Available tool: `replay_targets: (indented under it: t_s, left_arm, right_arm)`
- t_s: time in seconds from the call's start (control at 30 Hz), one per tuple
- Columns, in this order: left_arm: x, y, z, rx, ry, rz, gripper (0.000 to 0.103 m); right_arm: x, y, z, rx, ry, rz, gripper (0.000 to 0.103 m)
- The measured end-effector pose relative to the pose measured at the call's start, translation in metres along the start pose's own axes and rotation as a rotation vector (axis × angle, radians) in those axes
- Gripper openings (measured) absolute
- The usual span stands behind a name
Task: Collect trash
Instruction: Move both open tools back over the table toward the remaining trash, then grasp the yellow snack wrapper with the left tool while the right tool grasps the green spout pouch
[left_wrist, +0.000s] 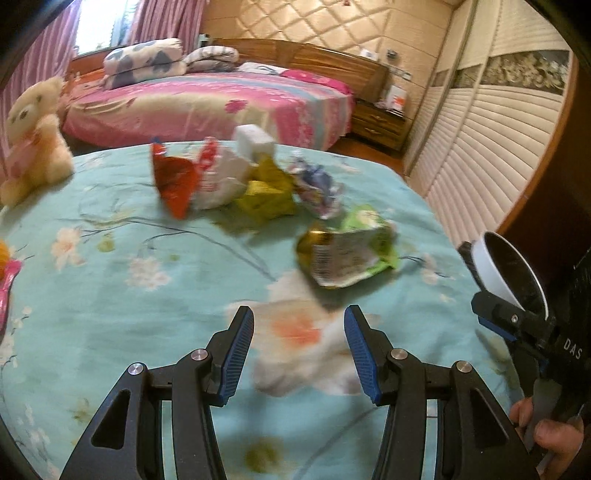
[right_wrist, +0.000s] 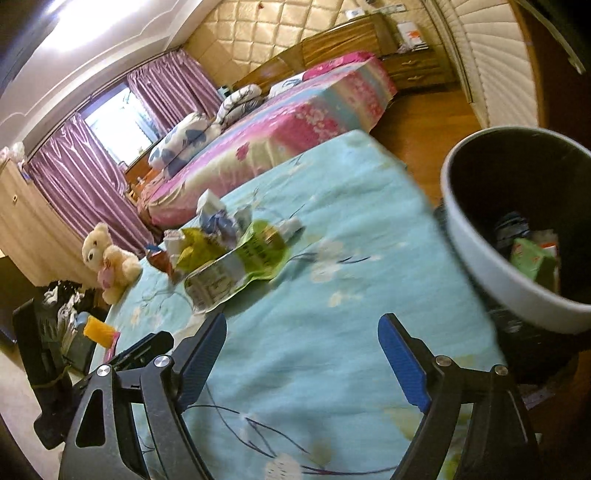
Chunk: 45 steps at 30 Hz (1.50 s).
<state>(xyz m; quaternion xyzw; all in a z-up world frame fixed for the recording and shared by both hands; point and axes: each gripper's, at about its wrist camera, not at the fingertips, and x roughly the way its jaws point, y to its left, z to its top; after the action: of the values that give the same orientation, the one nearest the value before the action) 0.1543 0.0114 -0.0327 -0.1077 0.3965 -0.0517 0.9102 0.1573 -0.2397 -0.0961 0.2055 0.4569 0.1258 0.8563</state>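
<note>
Crumpled trash lies on a turquoise floral cloth (left_wrist: 122, 314): a green wrapper (left_wrist: 351, 254), a yellow wrapper (left_wrist: 267, 192), a red wrapper (left_wrist: 175, 181), a blue-and-white wrapper (left_wrist: 319, 186) and a white box (left_wrist: 255, 142). My left gripper (left_wrist: 299, 310) is open over the cloth, just short of the green wrapper, with nothing between its blue pads. My right gripper (right_wrist: 303, 317) stands wide open over bare cloth, and the green wrapper (right_wrist: 240, 266) lies ahead to its left. A white-rimmed dark bin (right_wrist: 517, 236) with some trash inside stands to its right, beyond the cloth's edge.
A cream teddy bear (left_wrist: 37, 140) sits at the cloth's far left edge. A pink bed (left_wrist: 221, 107) stands behind, and louvred wardrobe doors (left_wrist: 480, 155) run along the right. A yellow object (right_wrist: 98, 330) lies at the near left edge. A hand (left_wrist: 546, 432) holds the right gripper's handle.
</note>
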Motion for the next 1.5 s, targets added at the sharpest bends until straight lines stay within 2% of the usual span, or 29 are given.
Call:
replay_targets:
  t_s: [0.47,0.77,0.9,1.17,1.3,1.4,1.43,1.47,1.5]
  left_arm:
    - [0.014,0.059,0.023,-0.072,-0.008,0.058,0.051]
    - [0.038,0.085,0.047,-0.059,0.003,0.073,0.054]
    - [0.052,0.094,0.060,-0.031,0.019,0.070,0.055]
    - [0.076,0.112,0.092,-0.001,-0.010,0.087,0.058]
    - [0.096,0.117,0.102,-0.006,-0.007,0.073,0.058]
    - [0.108,0.119,0.106,-0.004,0.002,0.053,0.056]
    - [0.111,0.119,0.107,-0.002,0.003,0.049,0.052]
    - [0.115,0.118,0.107,0.006,0.007,0.040,0.044]
    - [0.118,0.117,0.107,0.014,0.013,0.038,0.038]
  right_arm:
    - [0.045,0.038,0.001,0.006,0.059,0.043,0.086]
    - [0.066,0.048,0.009,0.081,0.053,0.049,0.086]
    - [0.075,0.055,0.013,0.103,0.038,0.015,0.086]
    - [0.090,0.069,0.019,0.076,-0.002,-0.066,0.087]
    - [0.096,0.072,0.021,0.055,-0.006,-0.058,0.084]
    - [0.097,0.074,0.021,0.042,-0.007,-0.024,0.073]
    - [0.097,0.075,0.022,0.036,-0.007,-0.010,0.064]
    - [0.097,0.078,0.022,0.026,-0.003,0.004,0.057]
    - [0.098,0.080,0.023,0.021,-0.001,0.012,0.056]
